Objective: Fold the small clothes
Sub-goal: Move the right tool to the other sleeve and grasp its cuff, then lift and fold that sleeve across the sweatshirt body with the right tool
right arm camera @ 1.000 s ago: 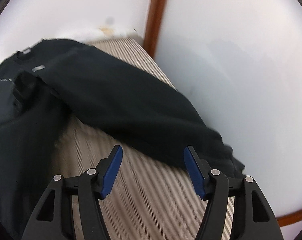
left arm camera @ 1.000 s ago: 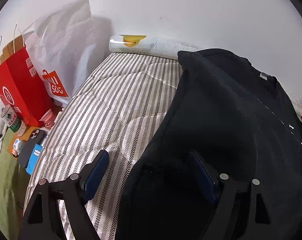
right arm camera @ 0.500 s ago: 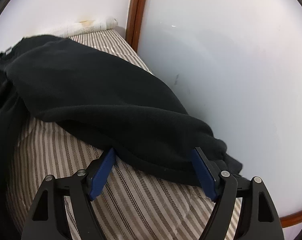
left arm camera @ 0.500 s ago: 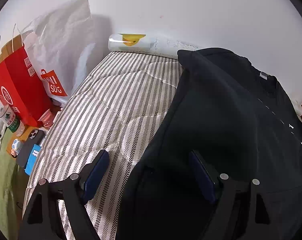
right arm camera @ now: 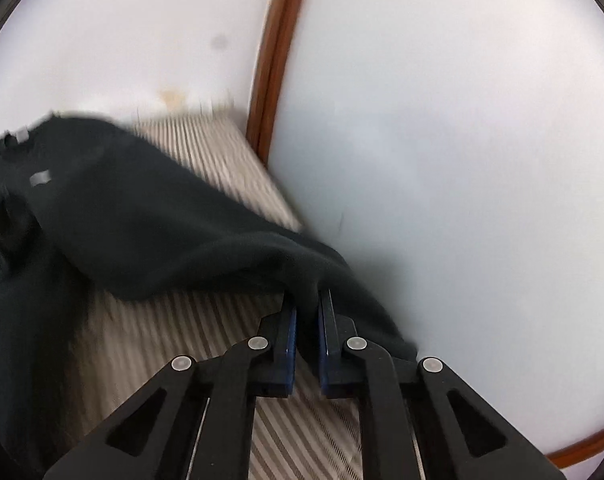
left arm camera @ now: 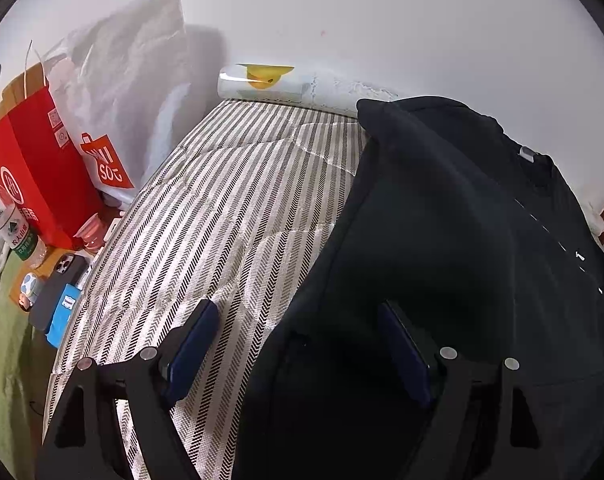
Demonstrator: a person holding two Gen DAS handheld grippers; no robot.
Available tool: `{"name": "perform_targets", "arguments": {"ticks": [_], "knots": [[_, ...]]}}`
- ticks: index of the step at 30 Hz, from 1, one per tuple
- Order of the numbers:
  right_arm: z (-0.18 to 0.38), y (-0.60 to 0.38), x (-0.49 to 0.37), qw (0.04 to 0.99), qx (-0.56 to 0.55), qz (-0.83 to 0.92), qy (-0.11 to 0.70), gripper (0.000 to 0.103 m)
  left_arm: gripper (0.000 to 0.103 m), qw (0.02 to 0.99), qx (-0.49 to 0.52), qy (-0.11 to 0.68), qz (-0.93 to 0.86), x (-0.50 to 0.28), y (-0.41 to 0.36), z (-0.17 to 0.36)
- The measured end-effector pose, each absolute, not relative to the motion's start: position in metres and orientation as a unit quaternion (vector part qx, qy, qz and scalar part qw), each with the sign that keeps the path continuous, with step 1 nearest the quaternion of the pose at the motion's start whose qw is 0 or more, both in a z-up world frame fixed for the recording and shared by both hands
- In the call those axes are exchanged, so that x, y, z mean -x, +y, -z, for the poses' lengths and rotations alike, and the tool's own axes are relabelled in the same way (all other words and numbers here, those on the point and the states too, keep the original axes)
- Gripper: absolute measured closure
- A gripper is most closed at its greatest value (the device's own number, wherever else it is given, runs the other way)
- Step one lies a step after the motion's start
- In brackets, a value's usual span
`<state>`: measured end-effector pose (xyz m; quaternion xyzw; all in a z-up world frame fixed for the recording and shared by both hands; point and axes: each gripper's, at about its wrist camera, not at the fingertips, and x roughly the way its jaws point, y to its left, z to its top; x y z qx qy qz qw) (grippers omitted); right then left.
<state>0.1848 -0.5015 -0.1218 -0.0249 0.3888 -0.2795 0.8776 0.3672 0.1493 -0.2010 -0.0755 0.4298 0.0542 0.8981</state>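
A black sweatshirt (left arm camera: 462, 240) lies on the striped mattress (left arm camera: 229, 216), with one sleeve folded over its body. My left gripper (left arm camera: 297, 344) is open and hovers over the sweatshirt's near left edge, its right finger above the black cloth. In the right wrist view my right gripper (right arm camera: 306, 312) is shut on the end of the sweatshirt's right sleeve (right arm camera: 205, 248) and lifts it off the mattress (right arm camera: 302, 432) beside the white wall. The view is blurred by motion.
A red paper bag (left arm camera: 37, 168), a white shopping bag (left arm camera: 117, 104), a bottle (left arm camera: 9, 224) and phones (left arm camera: 57, 292) crowd the mattress's left side. A white roll (left arm camera: 269, 84) lies at the far end. A brown wooden frame (right arm camera: 273, 60) and white wall (right arm camera: 462, 160) border the right.
My right gripper closed on the sleeve end and started to lift it. My left gripper has stayed open and nearly still.
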Motion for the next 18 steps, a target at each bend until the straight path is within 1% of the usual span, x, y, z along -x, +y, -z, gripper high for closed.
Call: {"name": "perform_targets", "arguments": {"ticks": [5, 11, 15, 18], "knots": [[0.05, -0.439, -0.216, 0.923, 0.069, 0.227, 0.304, 0.095, 0.022, 0.897, 0.085, 0.431, -0.054, -0.367, 0.154, 0.201], [-0.004, -0.331, -0.288, 0.959, 0.12, 0.114, 0.229, 0.095, 0.022, 0.897, 0.082, 0.431, -0.055, -0.367, 0.155, 0.202], [-0.012, -0.243, -0.324, 0.966, 0.156, 0.02, 0.204, 0.095, 0.022, 0.897, 0.082, 0.431, -0.054, -0.367, 0.155, 0.202], [0.005, -0.178, -0.35, 0.959, 0.183, -0.044, 0.213, 0.095, 0.022, 0.897, 0.081, 0.43, -0.054, -0.367, 0.155, 0.202]]}}
